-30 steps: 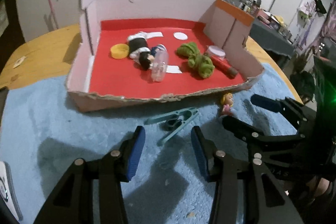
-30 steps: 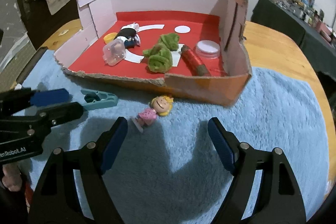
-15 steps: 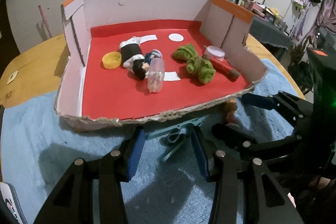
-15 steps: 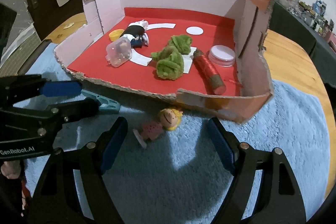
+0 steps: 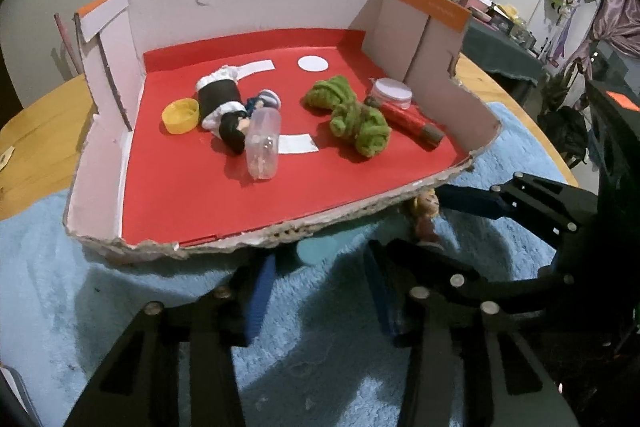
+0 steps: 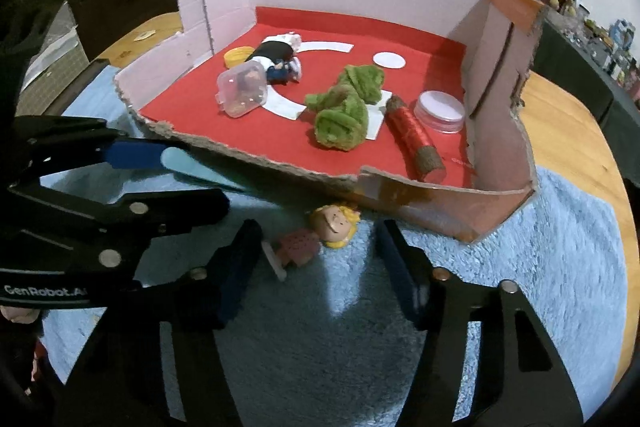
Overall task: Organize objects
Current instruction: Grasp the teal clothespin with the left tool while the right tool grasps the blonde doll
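A teal clip (image 5: 320,251) lies on the blue towel (image 5: 80,287), close under the torn front edge of the cardboard box (image 5: 256,239). My left gripper (image 5: 320,259) straddles the clip. Its jaws are closing, and the blue pads stand apart from the clip. A small blond doll (image 6: 316,237) lies on the towel just in front of the box wall (image 6: 440,203). My right gripper (image 6: 318,231) has the doll between its closing jaws, with neither pad pressing on it. In the right wrist view, the left gripper (image 6: 176,183) reaches in from the left around the clip (image 6: 192,167).
Inside the red-floored box lie a yellow cap (image 5: 180,115), a dark-haired doll (image 5: 224,103), a clear bottle (image 5: 262,143), green cloth (image 5: 352,115), a red spool (image 5: 412,119) and a white-lidded jar (image 5: 392,93). The towel covers a wooden table (image 6: 560,107). A cluttered room lies beyond.
Both grippers have moved forward towards the box, which now looks nearer. Their jaws have narrowed. The clip now sits between the left fingers and the doll between the right fingers.
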The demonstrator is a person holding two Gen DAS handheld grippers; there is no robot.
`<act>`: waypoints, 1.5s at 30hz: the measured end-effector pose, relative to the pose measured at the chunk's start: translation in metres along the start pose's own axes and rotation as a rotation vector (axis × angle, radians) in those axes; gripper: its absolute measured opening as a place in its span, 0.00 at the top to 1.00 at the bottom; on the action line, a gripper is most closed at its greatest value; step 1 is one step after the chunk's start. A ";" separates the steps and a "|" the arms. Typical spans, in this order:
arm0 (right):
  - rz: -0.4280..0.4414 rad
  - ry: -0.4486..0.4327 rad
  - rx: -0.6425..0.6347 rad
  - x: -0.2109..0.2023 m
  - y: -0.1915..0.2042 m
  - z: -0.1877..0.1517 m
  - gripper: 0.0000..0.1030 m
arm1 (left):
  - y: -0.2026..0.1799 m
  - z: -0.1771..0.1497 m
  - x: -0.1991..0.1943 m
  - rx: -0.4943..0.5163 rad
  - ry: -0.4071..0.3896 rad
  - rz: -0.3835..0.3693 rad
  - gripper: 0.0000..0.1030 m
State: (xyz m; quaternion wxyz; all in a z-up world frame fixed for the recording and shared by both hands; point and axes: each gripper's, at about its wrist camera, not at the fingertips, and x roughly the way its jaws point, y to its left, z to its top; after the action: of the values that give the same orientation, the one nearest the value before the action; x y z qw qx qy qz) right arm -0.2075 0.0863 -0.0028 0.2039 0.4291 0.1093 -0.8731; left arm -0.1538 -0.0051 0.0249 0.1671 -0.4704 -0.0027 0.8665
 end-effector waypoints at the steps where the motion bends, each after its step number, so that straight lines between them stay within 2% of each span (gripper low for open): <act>1: 0.005 -0.001 -0.006 -0.001 0.001 0.000 0.53 | -0.001 -0.001 0.000 0.001 0.001 0.001 0.64; 4: 0.014 -0.003 -0.009 -0.002 0.003 0.000 0.56 | 0.000 0.000 -0.002 -0.004 -0.003 0.002 0.71; 9: 0.029 -0.006 0.003 -0.003 0.001 -0.001 0.58 | -0.009 0.002 -0.004 0.024 -0.014 -0.008 0.73; 11: 0.034 -0.005 0.010 -0.004 0.000 -0.002 0.59 | -0.012 0.002 -0.003 0.039 -0.006 -0.026 0.80; 12: 0.037 -0.004 0.013 -0.005 -0.001 -0.003 0.60 | -0.014 0.001 -0.002 0.043 0.001 -0.035 0.83; 15: 0.048 0.000 0.025 -0.009 -0.004 -0.006 0.65 | -0.014 -0.001 -0.002 0.040 0.004 -0.038 0.85; 18: 0.064 0.008 0.037 -0.012 -0.006 -0.009 0.77 | -0.012 -0.001 0.000 0.020 0.013 -0.052 0.86; 19: 0.062 0.007 0.041 -0.012 -0.007 -0.009 0.77 | -0.013 -0.003 0.000 0.019 0.014 -0.057 0.87; 20: 0.065 0.009 0.042 -0.012 -0.008 -0.009 0.77 | -0.015 -0.004 0.000 0.021 0.015 -0.062 0.95; 26: 0.069 0.009 0.056 -0.013 -0.010 -0.011 0.77 | -0.024 -0.007 0.001 0.055 0.025 -0.044 0.96; 29: 0.063 0.010 0.059 -0.015 -0.011 -0.012 0.77 | -0.027 -0.005 0.001 0.070 0.019 -0.028 0.96; 31: 0.040 0.010 0.041 -0.017 -0.010 -0.012 0.77 | -0.029 -0.003 0.001 0.082 0.014 -0.030 0.92; 35: 0.010 0.014 0.008 -0.017 -0.008 -0.011 0.76 | -0.034 -0.002 0.001 0.113 0.014 -0.030 0.69; 38: -0.001 0.009 0.014 -0.017 -0.012 -0.010 0.67 | -0.034 -0.004 -0.002 0.126 0.009 -0.030 0.68; 40: -0.020 0.003 0.021 -0.017 -0.017 -0.010 0.48 | -0.032 -0.004 -0.003 0.126 0.009 -0.028 0.63; 45: -0.017 0.003 0.070 -0.015 -0.026 -0.010 0.47 | -0.036 -0.002 -0.002 0.116 0.017 -0.024 0.62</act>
State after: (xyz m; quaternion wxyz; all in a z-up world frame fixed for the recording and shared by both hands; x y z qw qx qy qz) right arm -0.2043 0.1175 0.0035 0.1811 0.4362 0.0828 -0.8775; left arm -0.1410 0.0277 0.0308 0.2043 -0.4670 0.0431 0.8593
